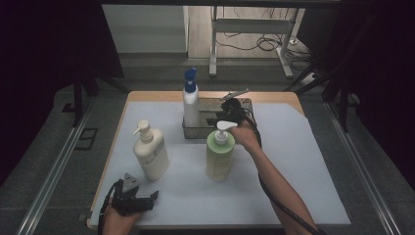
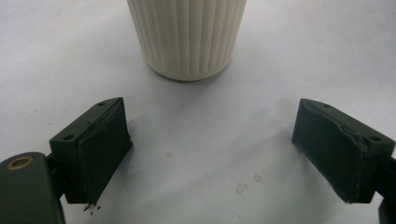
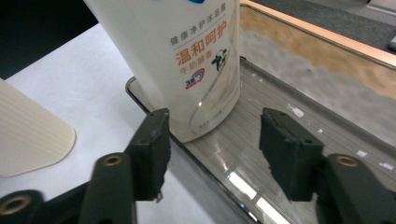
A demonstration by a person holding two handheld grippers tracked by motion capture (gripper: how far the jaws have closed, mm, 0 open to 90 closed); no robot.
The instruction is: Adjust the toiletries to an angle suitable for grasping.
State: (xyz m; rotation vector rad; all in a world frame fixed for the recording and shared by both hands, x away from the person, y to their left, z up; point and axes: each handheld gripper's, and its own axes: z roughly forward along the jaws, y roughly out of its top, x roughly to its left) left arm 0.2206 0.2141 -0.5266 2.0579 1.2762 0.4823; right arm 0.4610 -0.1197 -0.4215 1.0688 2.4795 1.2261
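A white bottle with a blue pump cap [image 1: 190,100] stands upright in the left end of a clear tray [image 1: 195,134] at the back of the table. My right gripper [image 1: 214,117] hovers over the tray just right of that bottle. In the right gripper view the white bottle [image 3: 177,56] rises just beyond the tips of my right gripper [image 3: 212,149], whose jaws stand apart without touching it, above the tray [image 3: 289,126]. My left gripper [image 1: 149,198] rests near the front left edge, open. In the left gripper view my left gripper [image 2: 212,154] faces the ribbed cream bottle [image 2: 187,37], which stands a little way off.
A cream pump bottle [image 1: 150,152] stands front left on the white mat [image 1: 303,161]. A green pump bottle [image 1: 219,154] stands at the middle, close under my right forearm. The cream bottle's side [image 3: 28,130] also appears in the right gripper view. Wooden table edge [image 1: 274,95] runs behind the tray.
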